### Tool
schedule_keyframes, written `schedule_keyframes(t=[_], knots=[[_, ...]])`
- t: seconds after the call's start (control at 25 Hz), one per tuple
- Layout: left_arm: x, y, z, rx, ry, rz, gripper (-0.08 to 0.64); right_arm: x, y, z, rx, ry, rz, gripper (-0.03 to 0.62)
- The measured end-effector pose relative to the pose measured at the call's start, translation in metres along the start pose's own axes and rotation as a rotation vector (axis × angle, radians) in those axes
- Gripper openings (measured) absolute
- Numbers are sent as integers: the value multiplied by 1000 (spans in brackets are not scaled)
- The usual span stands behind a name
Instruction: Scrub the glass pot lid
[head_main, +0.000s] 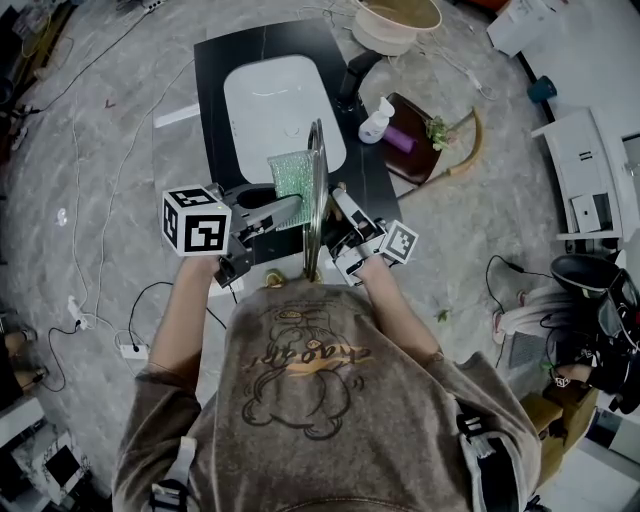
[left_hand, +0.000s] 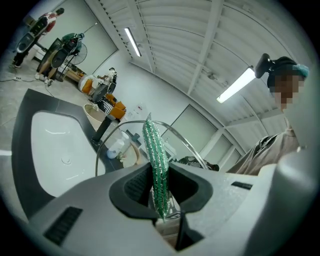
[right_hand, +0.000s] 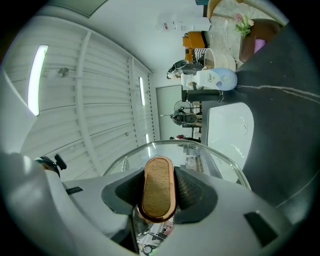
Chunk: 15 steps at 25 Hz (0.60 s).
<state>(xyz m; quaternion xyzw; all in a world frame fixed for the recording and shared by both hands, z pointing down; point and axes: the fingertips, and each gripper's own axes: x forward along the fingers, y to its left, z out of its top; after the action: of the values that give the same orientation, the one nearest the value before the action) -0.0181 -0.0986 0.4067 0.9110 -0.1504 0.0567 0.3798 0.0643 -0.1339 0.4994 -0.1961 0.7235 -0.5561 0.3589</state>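
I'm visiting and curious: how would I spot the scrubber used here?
Find the black counter with the white sink. At its near edge, the left tongs pinch a flat green pad beside the upright glass lid. It is the only glittery, mesh-textured thing there.

lid: glass pot lid (head_main: 316, 200) — held upright on edge by its wooden knob (right_hand: 159, 187) | pad: green scrub pad (head_main: 292, 175) — kept just beside its left face

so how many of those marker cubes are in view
2: a marker cube on the left gripper, left of the upright glass pot lid; another marker cube on the right gripper, right of the lid. None looks hidden.
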Motion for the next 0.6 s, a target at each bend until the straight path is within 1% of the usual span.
schedule_keyframes(t=[0.28,0.44,0.6], knots=[[7,24,11,9,-10,58,85,6,2,-4,24,17,18,183],[8,34,8,4,-5,88,85,4,8,-10,15,46,38,183],[13,46,4,-7,9,113,85,3,10,-13,33,53,66,183]])
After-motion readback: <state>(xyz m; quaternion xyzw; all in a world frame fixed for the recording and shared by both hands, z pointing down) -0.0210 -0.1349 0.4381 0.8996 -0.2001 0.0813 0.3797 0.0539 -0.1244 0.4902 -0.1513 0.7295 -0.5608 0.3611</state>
